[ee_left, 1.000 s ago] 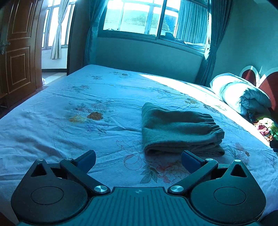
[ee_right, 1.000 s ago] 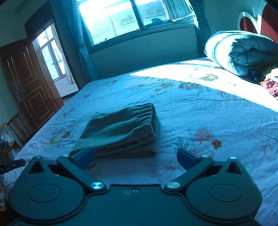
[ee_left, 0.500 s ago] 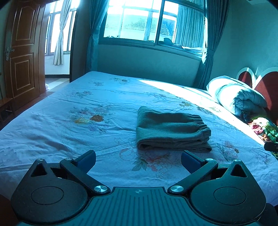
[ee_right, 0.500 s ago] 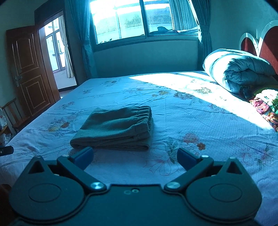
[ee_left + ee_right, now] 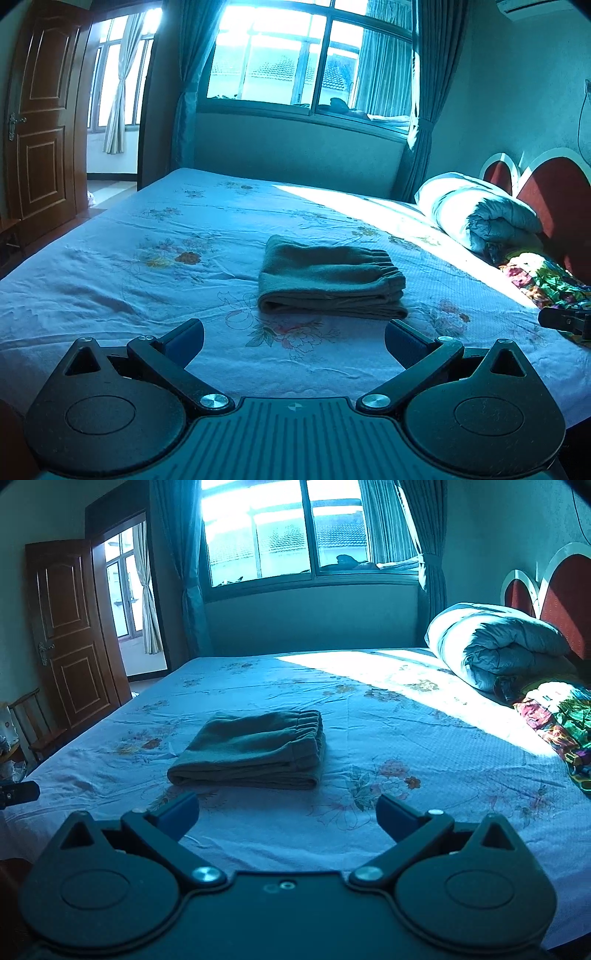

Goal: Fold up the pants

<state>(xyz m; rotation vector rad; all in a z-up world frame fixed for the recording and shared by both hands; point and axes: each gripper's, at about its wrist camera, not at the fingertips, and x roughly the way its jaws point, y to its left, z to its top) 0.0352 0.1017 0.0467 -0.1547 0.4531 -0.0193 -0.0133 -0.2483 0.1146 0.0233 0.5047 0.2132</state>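
Note:
Dark green pants (image 5: 328,282) lie folded into a compact stack in the middle of the bed, elastic waistband to the right; they also show in the right wrist view (image 5: 255,751). My left gripper (image 5: 293,341) is open and empty, held back from the near edge of the stack. My right gripper (image 5: 286,818) is open and empty, also back from the stack, with the pants ahead and to its left. Each gripper's tip shows at the other view's edge, the right one (image 5: 565,319) and the left one (image 5: 18,794).
The bed has a pale floral sheet (image 5: 166,258). A rolled duvet (image 5: 495,646) and a colourful cloth (image 5: 557,716) lie by the red headboard (image 5: 565,594) on the right. A wooden door (image 5: 70,635) and a chair (image 5: 33,720) stand at left, and a window (image 5: 306,62) is beyond the bed.
Both grippers have drawn back and up from the folded pants, which now look smaller and farther. The pants have not moved. Both stay open.

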